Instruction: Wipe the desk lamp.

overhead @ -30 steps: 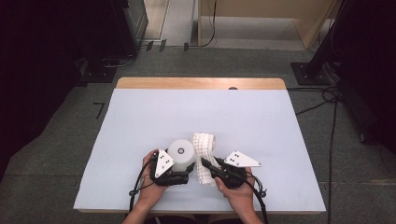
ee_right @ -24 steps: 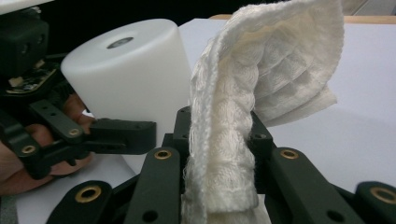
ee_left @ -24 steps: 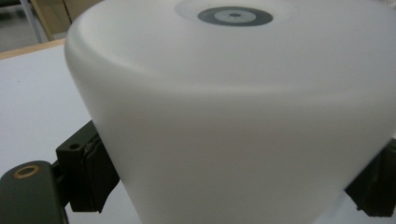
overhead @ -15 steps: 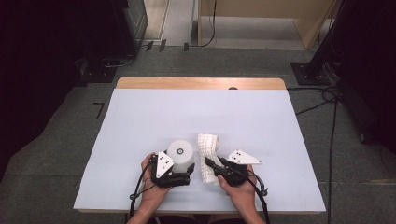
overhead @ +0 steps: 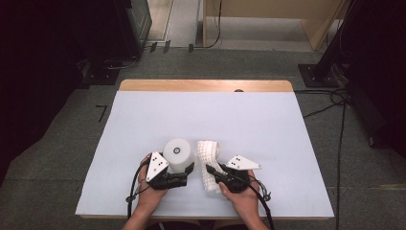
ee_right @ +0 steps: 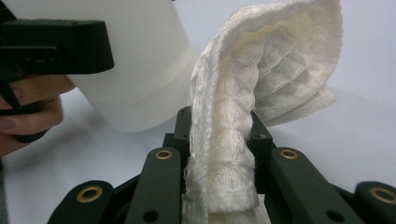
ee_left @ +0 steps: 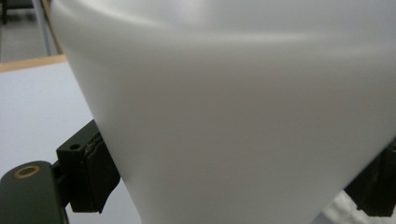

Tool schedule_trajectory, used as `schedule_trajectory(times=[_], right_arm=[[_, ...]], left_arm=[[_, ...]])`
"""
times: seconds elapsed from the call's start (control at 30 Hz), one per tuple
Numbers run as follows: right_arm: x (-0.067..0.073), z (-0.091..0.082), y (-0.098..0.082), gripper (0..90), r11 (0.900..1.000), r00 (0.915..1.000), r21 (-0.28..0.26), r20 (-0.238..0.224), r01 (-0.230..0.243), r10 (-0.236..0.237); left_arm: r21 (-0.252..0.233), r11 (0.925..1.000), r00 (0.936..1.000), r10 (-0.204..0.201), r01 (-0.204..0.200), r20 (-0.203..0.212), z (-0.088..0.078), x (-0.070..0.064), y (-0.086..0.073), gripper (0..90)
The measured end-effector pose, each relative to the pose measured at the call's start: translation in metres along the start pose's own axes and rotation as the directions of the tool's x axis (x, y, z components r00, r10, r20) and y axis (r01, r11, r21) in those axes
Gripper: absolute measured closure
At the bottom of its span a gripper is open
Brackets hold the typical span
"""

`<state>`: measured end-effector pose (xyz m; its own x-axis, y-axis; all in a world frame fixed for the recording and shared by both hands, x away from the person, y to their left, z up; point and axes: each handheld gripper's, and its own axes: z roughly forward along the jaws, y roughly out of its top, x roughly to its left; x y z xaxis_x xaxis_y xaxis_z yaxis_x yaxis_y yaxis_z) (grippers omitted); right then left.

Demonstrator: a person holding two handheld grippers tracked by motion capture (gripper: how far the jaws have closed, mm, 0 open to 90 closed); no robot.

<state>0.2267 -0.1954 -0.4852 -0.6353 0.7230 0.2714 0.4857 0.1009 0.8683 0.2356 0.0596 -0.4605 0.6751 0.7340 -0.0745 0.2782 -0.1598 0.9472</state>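
A white cup (overhead: 178, 154) stands base up near the table's front edge, and my left gripper (overhead: 186, 168) is shut on its side. In the left gripper view the cup's wall (ee_left: 243, 116) sits between the black pads (ee_left: 93, 172). Just right of it a white knitted cloth (overhead: 208, 160) is bunched upright. My right gripper (overhead: 214, 173) is shut on the cloth's lower part. The right gripper view has the cloth (ee_right: 271, 60) clamped between the jaws of my right gripper (ee_right: 222, 158). The cup (ee_right: 135, 70) and the left gripper (ee_right: 56, 46) lie to its left.
The table has a pale blue-white cover (overhead: 215, 115) and a wooden strip (overhead: 206, 85) along its far edge. Both hands are close to the front edge. Cables (overhead: 335, 100) lie on the floor at the right, and dark equipment (overhead: 129, 24) stands at the back left.
The cup in the left gripper has shifted a little to the left, away from the cloth. The cloth now stretches further toward the front edge. The right hand has barely moved.
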Motion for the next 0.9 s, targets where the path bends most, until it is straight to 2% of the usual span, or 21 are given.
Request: schedule_trajectory(times=[0.13,0.23,0.33,0.43,0.53,0.63,0.73,0.9], right_arm=[[0.007,0.001,0.001,73.3,0.999,0.9990,-0.023,-0.038,0.024,-0.025],[0.012,-0.002,0.004,73.6,0.998,0.9980,-0.026,-0.031,0.055,-0.056],[0.014,-0.007,0.008,73.6,0.996,0.9967,-0.058,-0.039,0.069,-0.072],[0.015,-0.015,0.015,73.6,0.991,0.9948,-0.104,-0.054,0.080,-0.086],[0.016,-0.023,0.021,73.7,0.985,0.9920,-0.138,-0.057,0.104,-0.113],[0.016,-0.030,0.026,73.7,0.979,0.9896,-0.168,-0.061,0.119,-0.130],[0.015,-0.030,0.027,73.9,0.980,0.9895,-0.162,-0.061,0.120,-0.131],[0.009,-0.017,0.017,73.9,0.991,0.9912,-0.087,-0.070,0.106,-0.112]], left_arm=[[0.012,0.9998,0.9995,0.013,-0.013,0.028,0.002,-0.002,-0.002,8.4],[0.027,0.9994,0.9987,0.020,-0.021,0.046,0.004,-0.003,-0.003,8.4],[0.039,0.9987,0.9981,0.030,-0.032,0.054,0.006,-0.005,-0.005,8.4],[0.064,0.9969,0.9966,0.042,-0.046,0.071,0.009,-0.007,-0.007,8.4],[0.084,0.9956,0.9956,0.036,-0.043,0.086,0.014,-0.009,-0.010,8.4],[0.110,0.9912,0.9942,0.064,-0.073,0.086,0.017,-0.012,-0.012,8.4],[0.103,0.9921,0.9945,0.063,-0.072,0.084,0.016,-0.011,-0.011,8.4],[0.064,0.9963,0.9956,0.053,-0.058,0.077,0.010,-0.006,-0.006,8.4]])
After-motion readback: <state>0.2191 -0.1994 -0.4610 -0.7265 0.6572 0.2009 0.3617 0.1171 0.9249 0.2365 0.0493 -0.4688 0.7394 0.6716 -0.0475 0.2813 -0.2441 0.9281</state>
